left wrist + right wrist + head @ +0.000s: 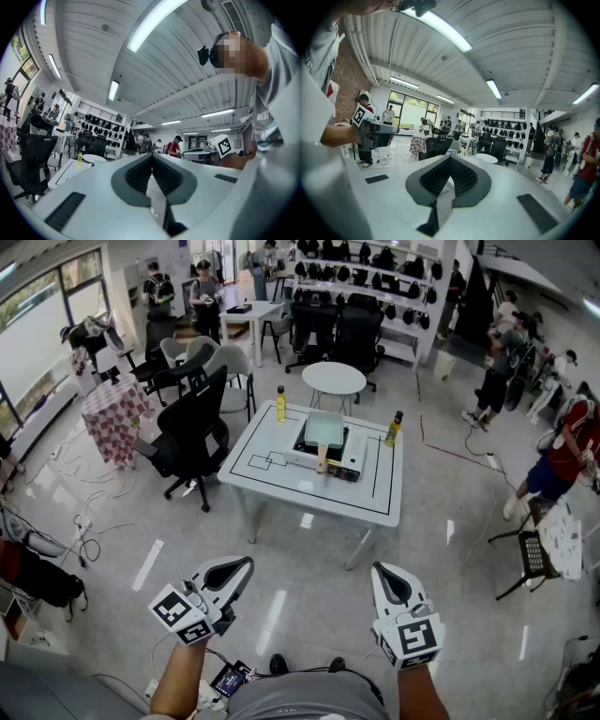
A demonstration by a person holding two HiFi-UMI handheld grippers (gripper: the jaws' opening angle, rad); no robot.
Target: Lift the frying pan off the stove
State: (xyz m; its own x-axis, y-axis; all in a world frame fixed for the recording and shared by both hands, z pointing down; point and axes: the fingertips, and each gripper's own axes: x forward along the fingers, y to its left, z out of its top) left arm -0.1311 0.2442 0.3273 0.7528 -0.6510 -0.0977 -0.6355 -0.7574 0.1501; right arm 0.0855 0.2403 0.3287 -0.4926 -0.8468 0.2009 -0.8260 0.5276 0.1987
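The white bench (267,479) stands well ahead of the person; on it sits the stove (352,458), the frying pan (324,430) on top, its handle seemingly facing us. The left tool (242,565) and right tool (380,571) are pressed together, empty; I'd walk in, spread 1 tool, pinch the handle squarely, then lift level.

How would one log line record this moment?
stage: away from table | left gripper: shut, empty | right gripper: shut, empty | frying pan: on stove

No legible text or signs
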